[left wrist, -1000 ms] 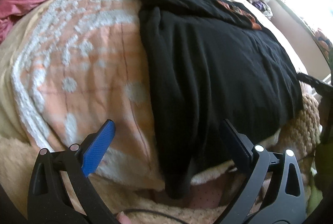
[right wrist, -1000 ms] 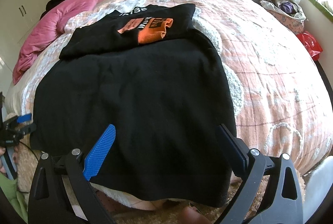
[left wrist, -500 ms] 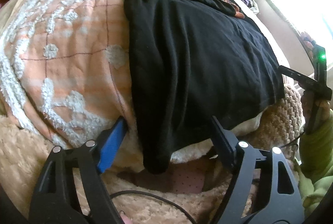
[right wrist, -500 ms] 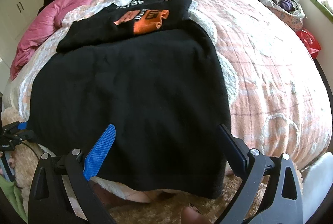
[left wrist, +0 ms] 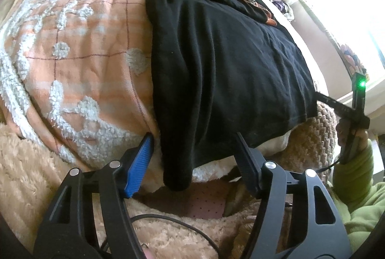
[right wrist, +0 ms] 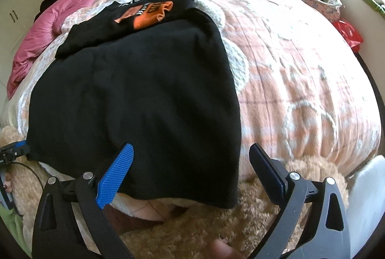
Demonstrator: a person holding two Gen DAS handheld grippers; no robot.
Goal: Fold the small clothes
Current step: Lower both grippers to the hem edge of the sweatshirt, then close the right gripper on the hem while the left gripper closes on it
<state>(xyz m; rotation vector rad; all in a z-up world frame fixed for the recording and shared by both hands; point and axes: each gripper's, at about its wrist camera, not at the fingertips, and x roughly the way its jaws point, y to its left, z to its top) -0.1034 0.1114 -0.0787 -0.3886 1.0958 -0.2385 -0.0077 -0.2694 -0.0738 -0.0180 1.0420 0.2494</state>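
The black garment (left wrist: 223,61) lies flat on the quilted bed (left wrist: 79,47), its long axis running away from both claws and its near hem hanging over the bed's edge. The left claw (left wrist: 195,150) has just been closing around the hem's left corner, pads not yet pressing. The right claw (right wrist: 192,162) stands spread, straddling the hem's right corner.

We see white letters printed on the black T-shirt (right wrist: 154,8) that lies at the far end of the bed, above its orange print. They appear upside down in the right wrist view and blurred, so we cannot read them with certainty. No other text is legible.
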